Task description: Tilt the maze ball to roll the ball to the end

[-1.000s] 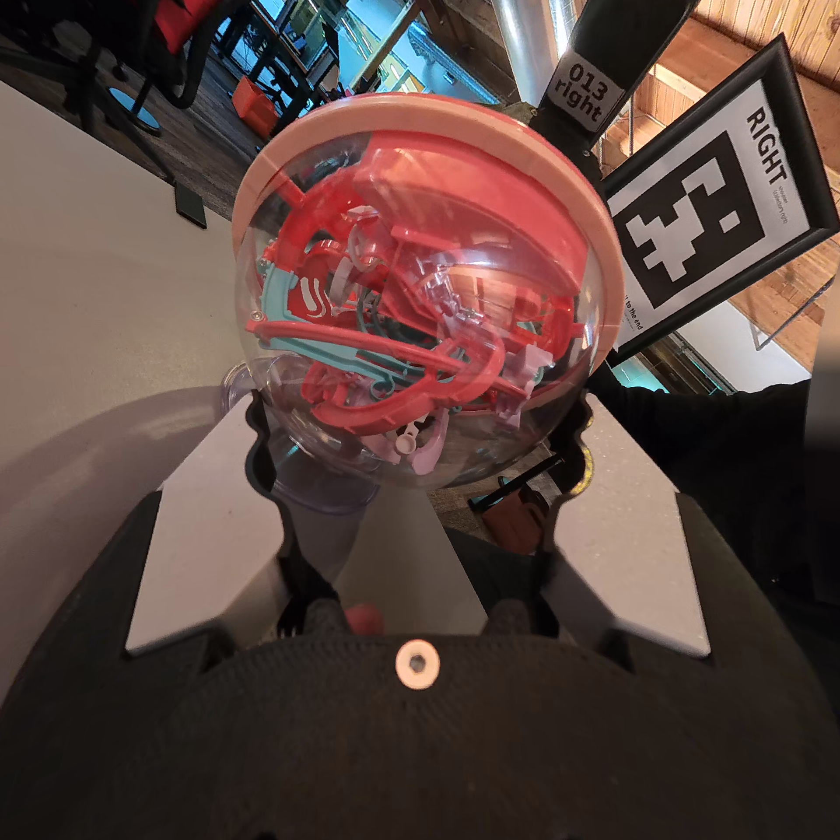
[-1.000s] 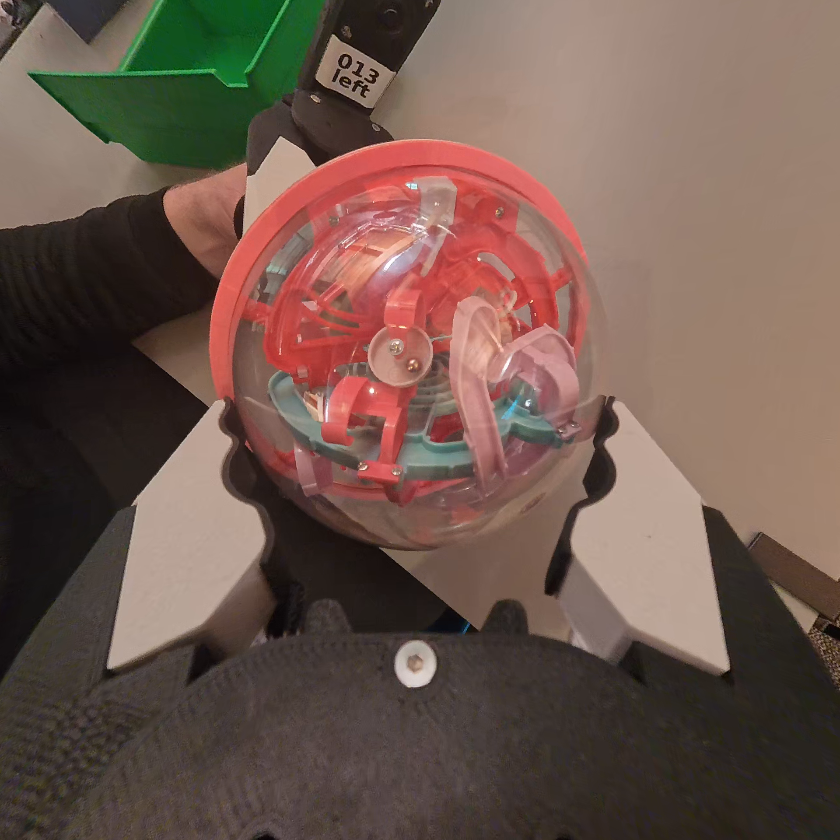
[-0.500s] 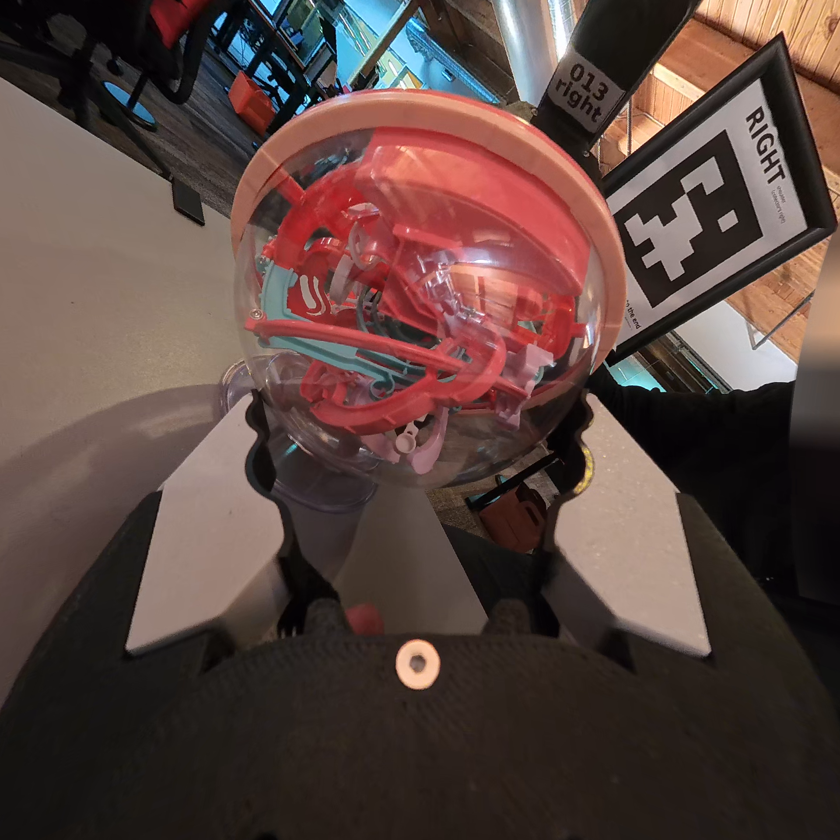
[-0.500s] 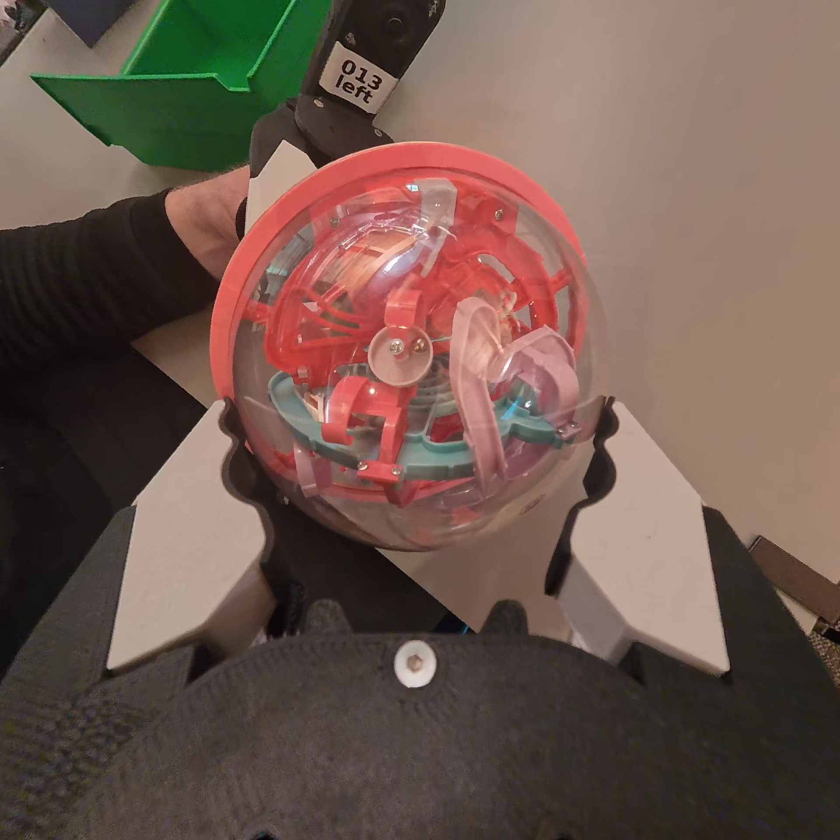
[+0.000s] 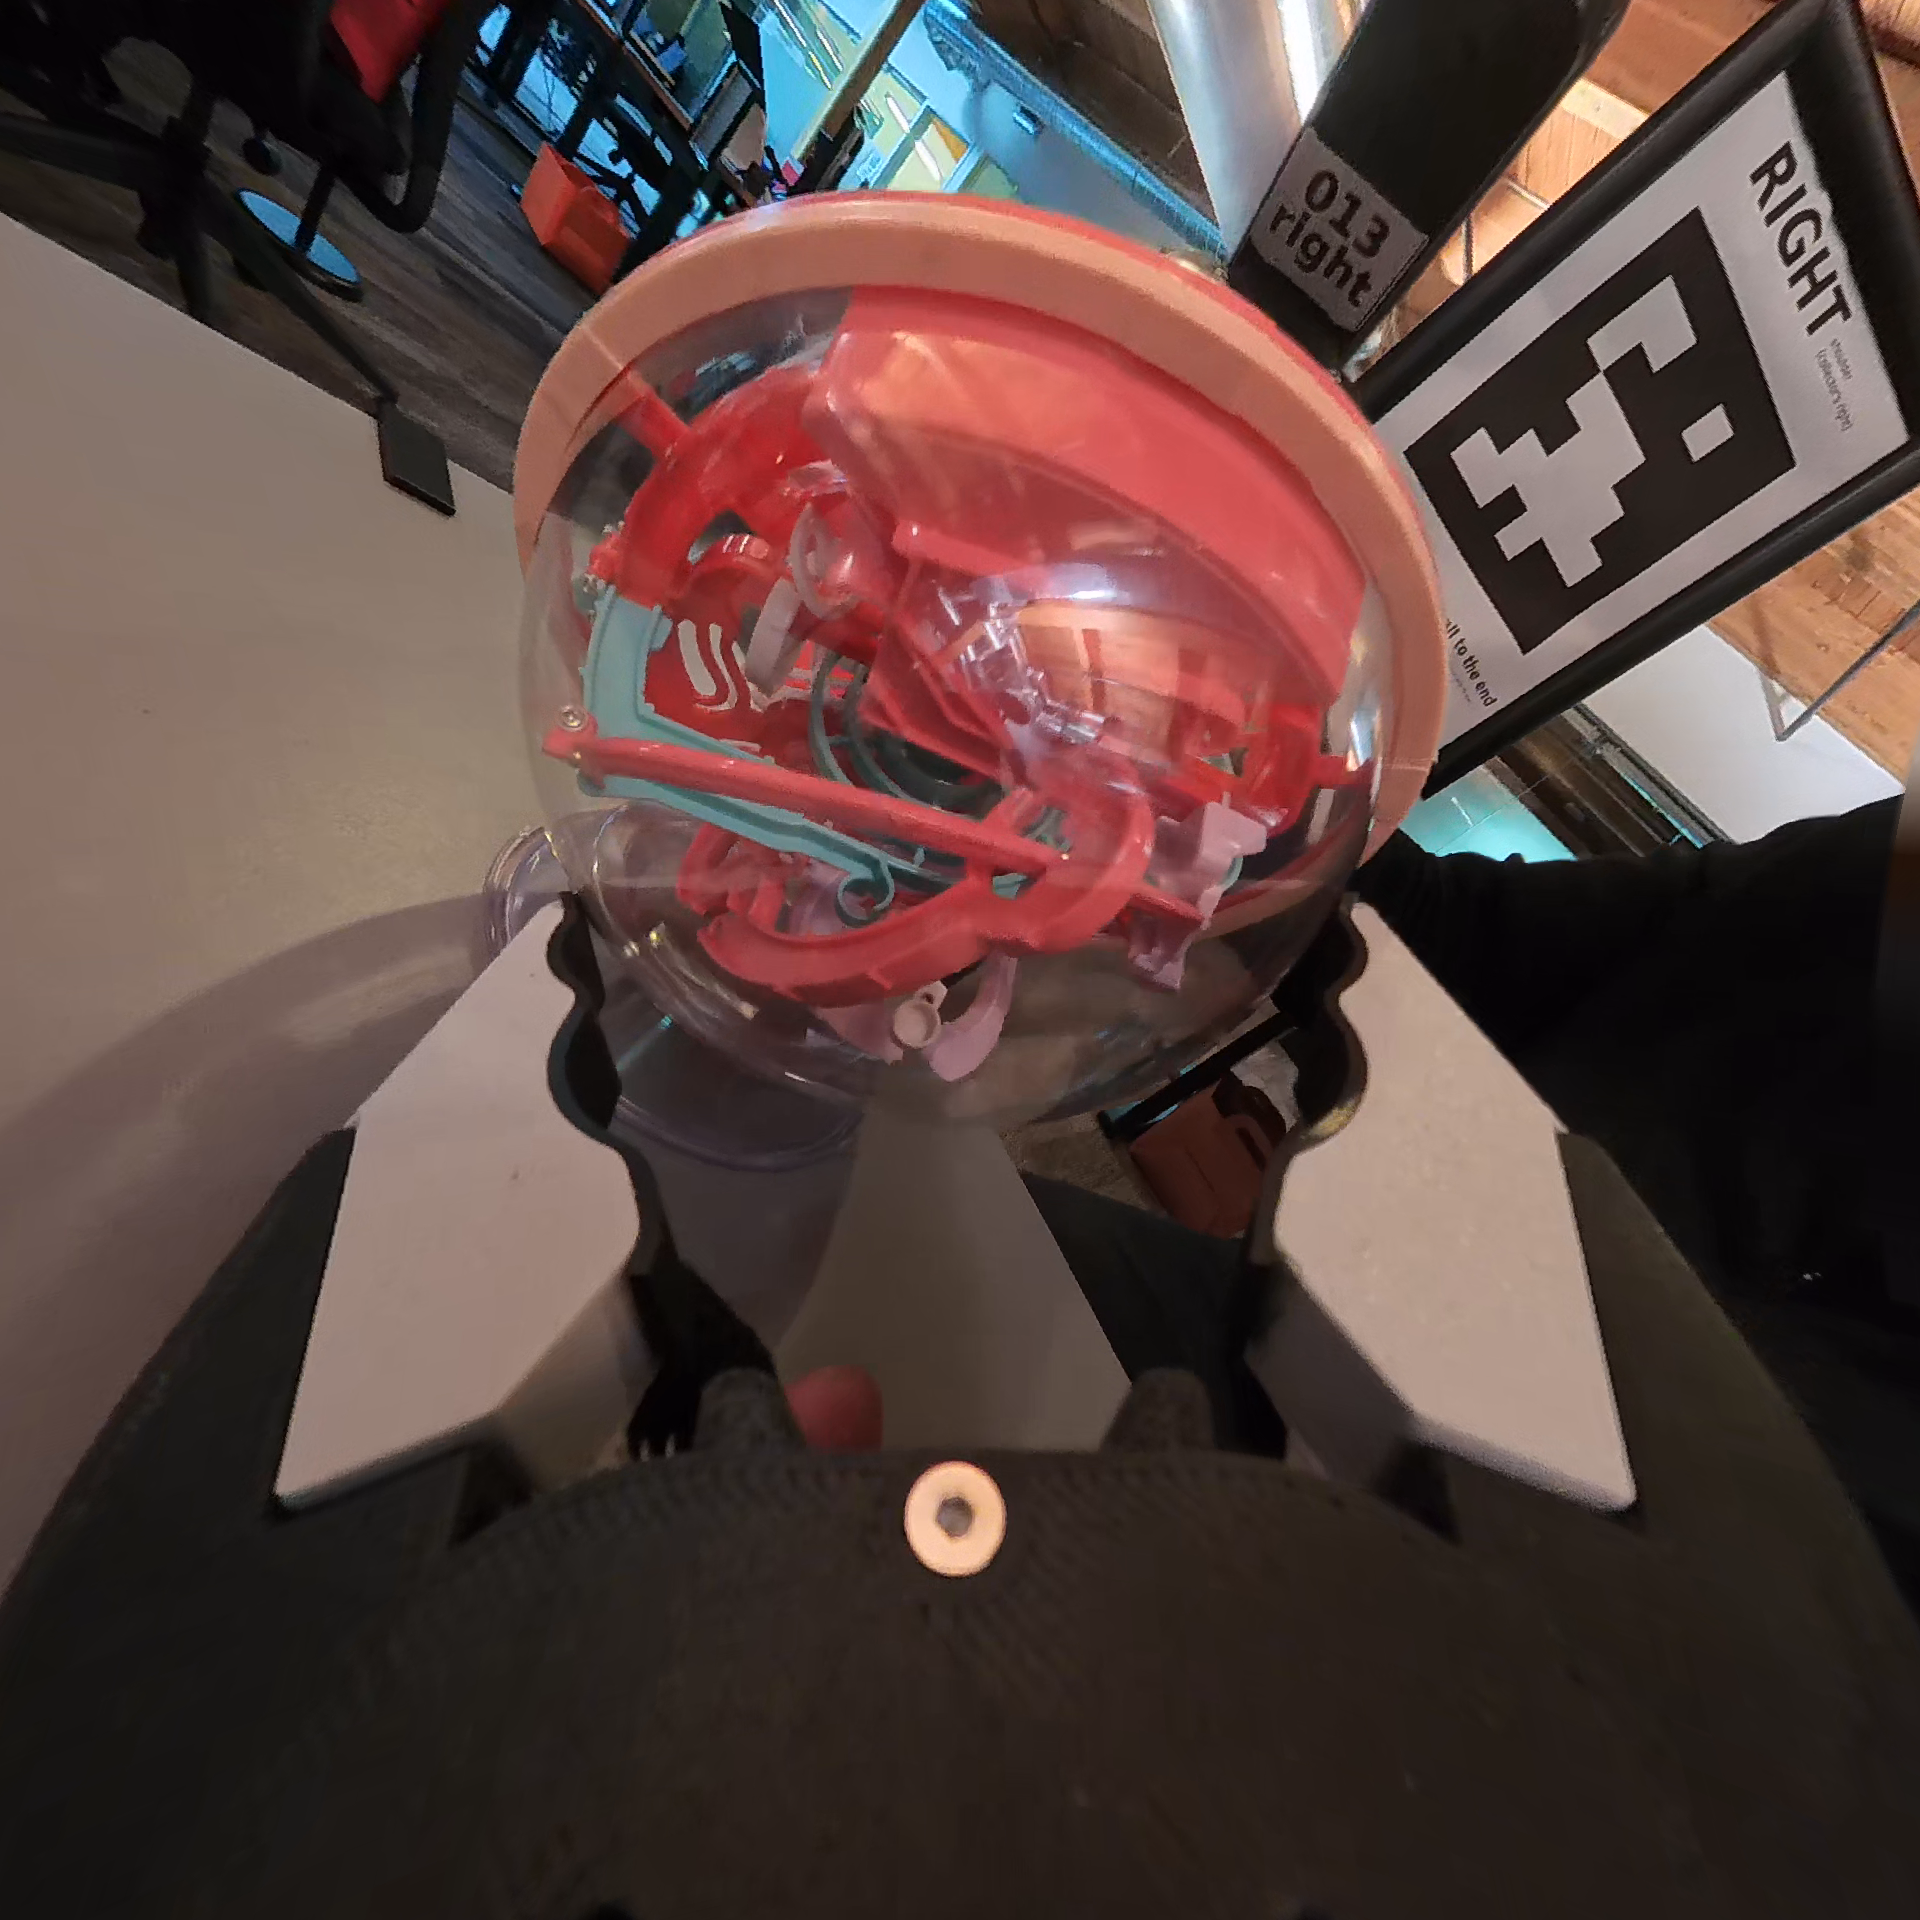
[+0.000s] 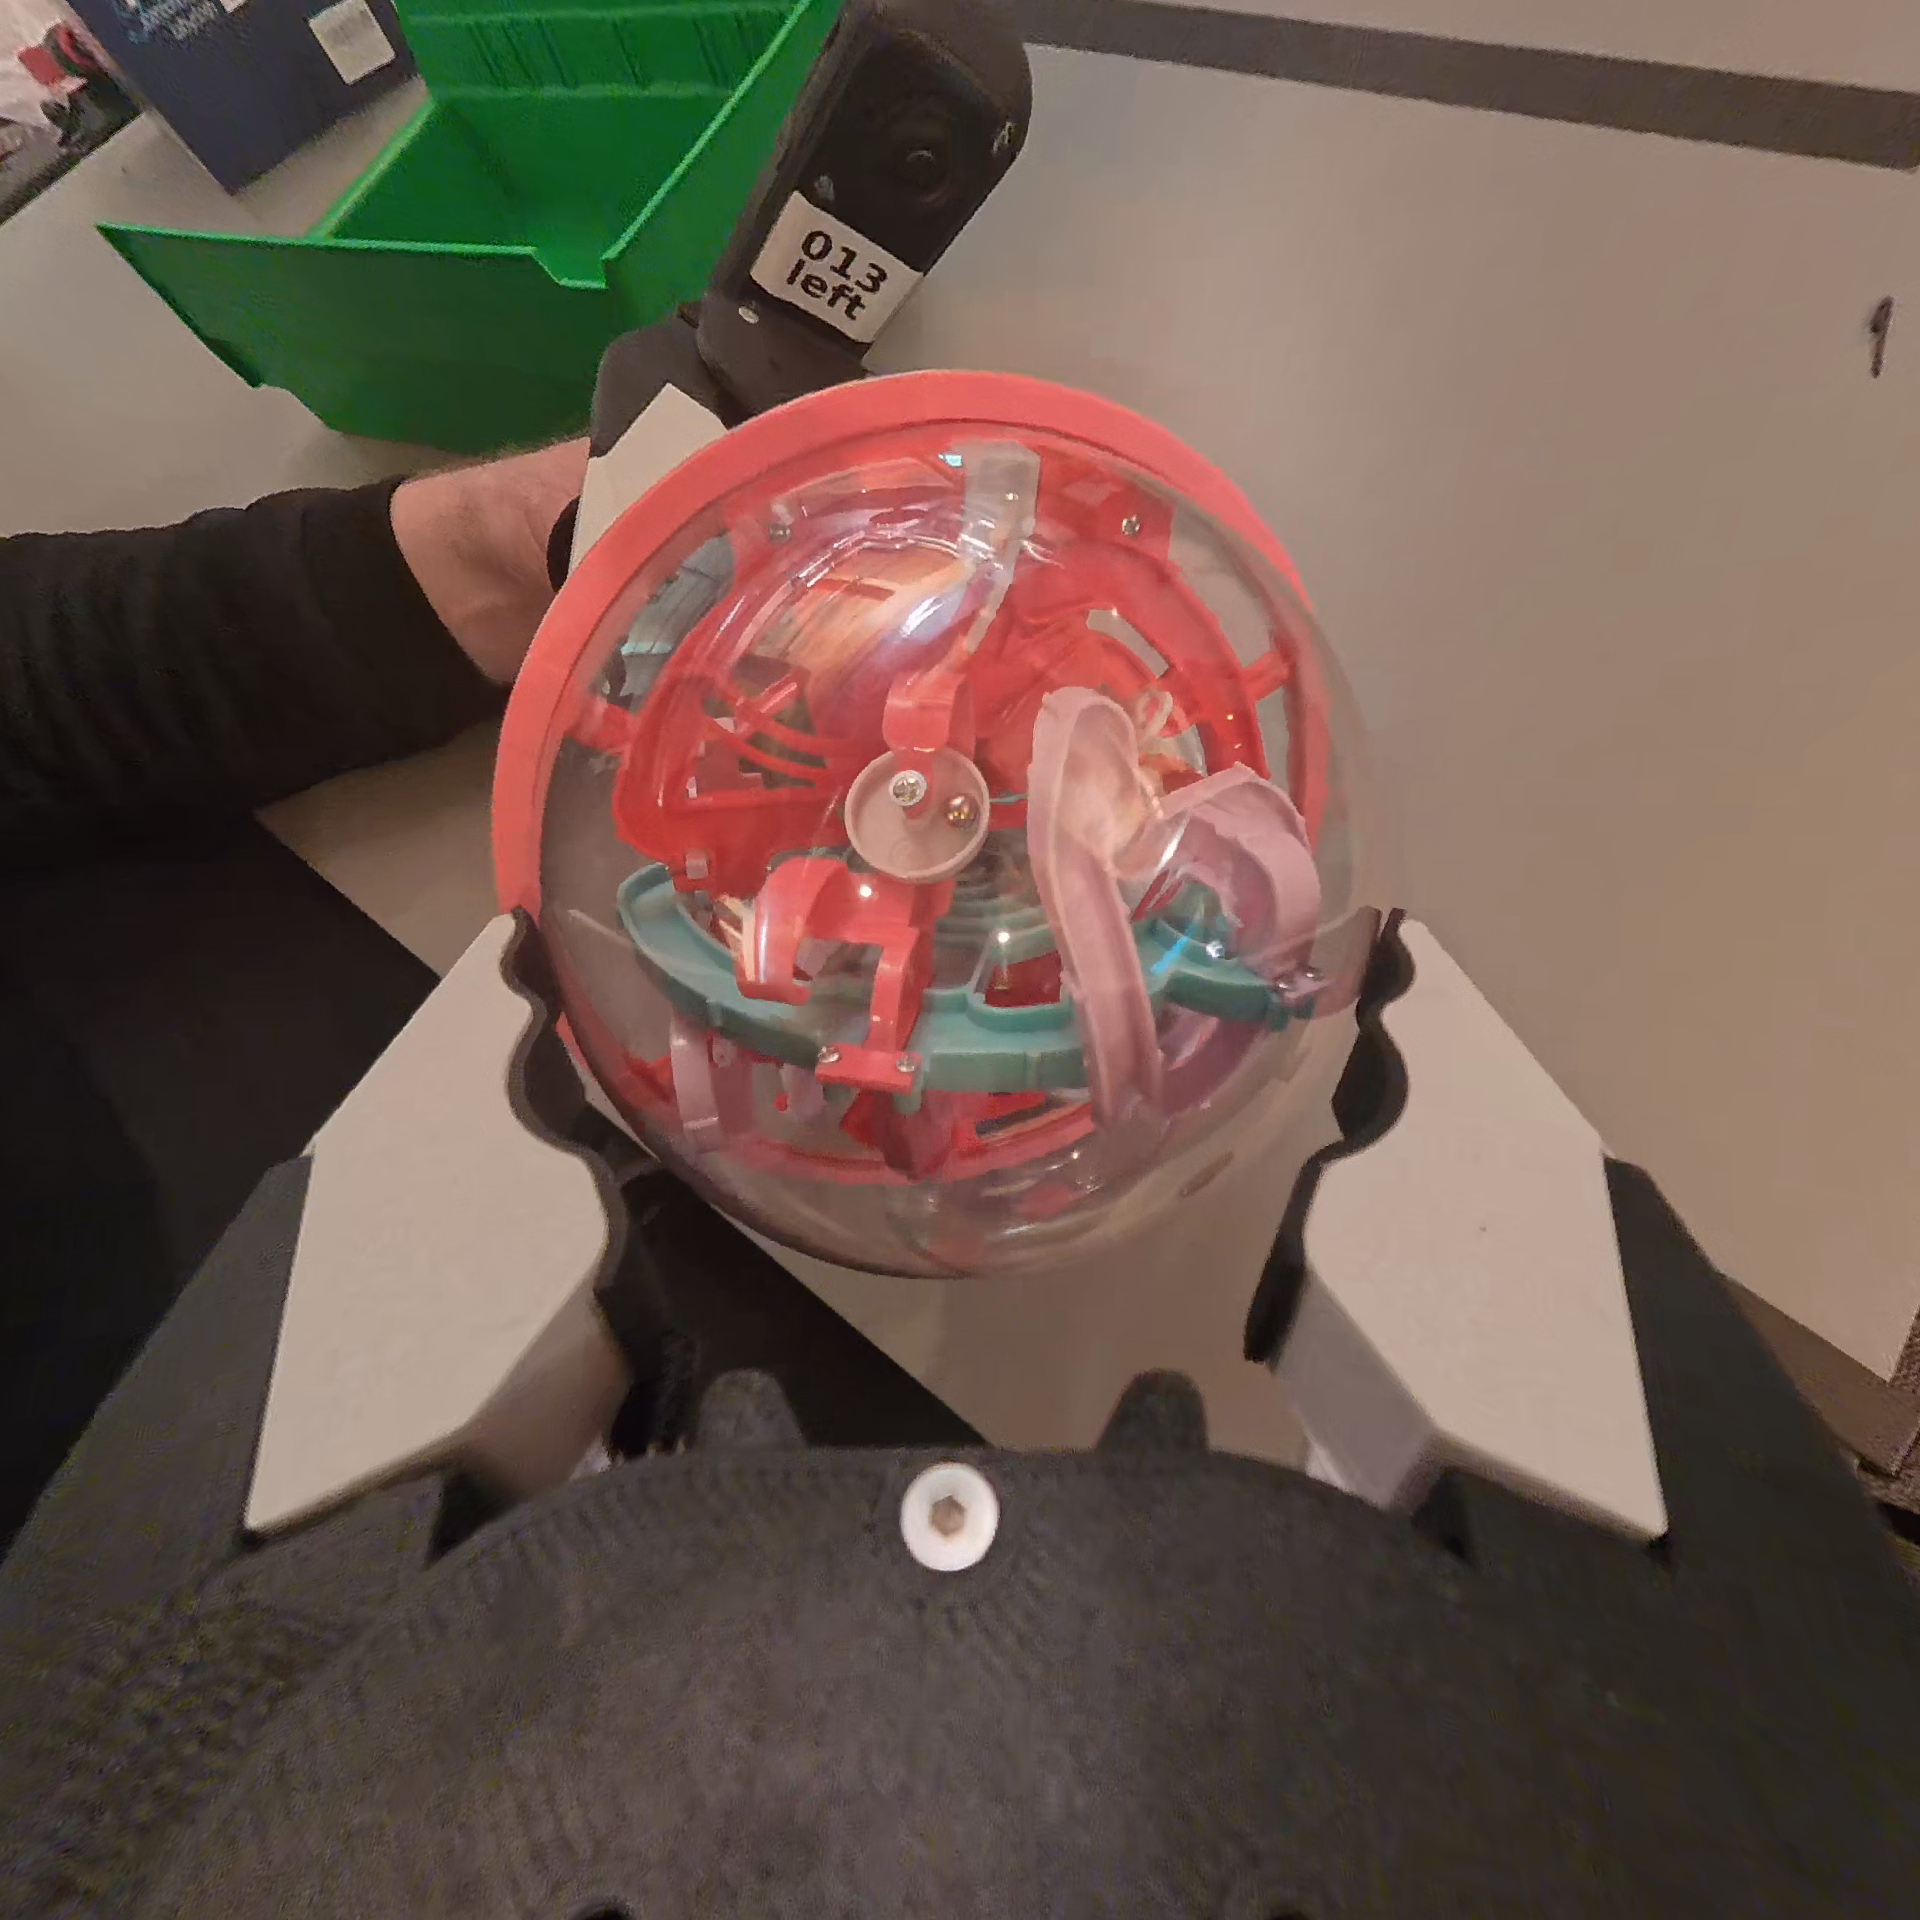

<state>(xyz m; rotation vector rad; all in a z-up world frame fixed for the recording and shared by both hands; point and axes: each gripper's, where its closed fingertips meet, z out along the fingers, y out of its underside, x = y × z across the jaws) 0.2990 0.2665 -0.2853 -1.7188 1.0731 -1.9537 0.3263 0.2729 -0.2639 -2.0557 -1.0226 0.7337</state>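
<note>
The maze ball (image 5: 966,665) is a clear sphere with a pink-red rim and red, teal and lilac tracks inside. It is held off the white table between both grippers. My left gripper (image 5: 956,935) is shut on its lower sides. My right gripper (image 6: 954,935) is shut on the maze ball (image 6: 935,831) from the opposite side. A small steel ball (image 6: 962,814) sits on a grey disc beside a screw, near the middle of the maze. The left gripper's camera body (image 6: 862,187) shows behind the sphere, and the right gripper's body (image 5: 1340,239) shows behind it in the left wrist view.
A clear round stand (image 5: 520,883) sits on the white table (image 5: 208,675) under the sphere. A green bin (image 6: 436,239) stands at the far left. A black-framed marker sign (image 5: 1683,416) stands on the right. A black sleeve (image 6: 208,644) is at the left, and chairs stand beyond the table edge.
The right wrist view has tipped up a little, showing more of the green bin and far table. Both grippers keep the same hold; the left wrist view is nearly unchanged.
</note>
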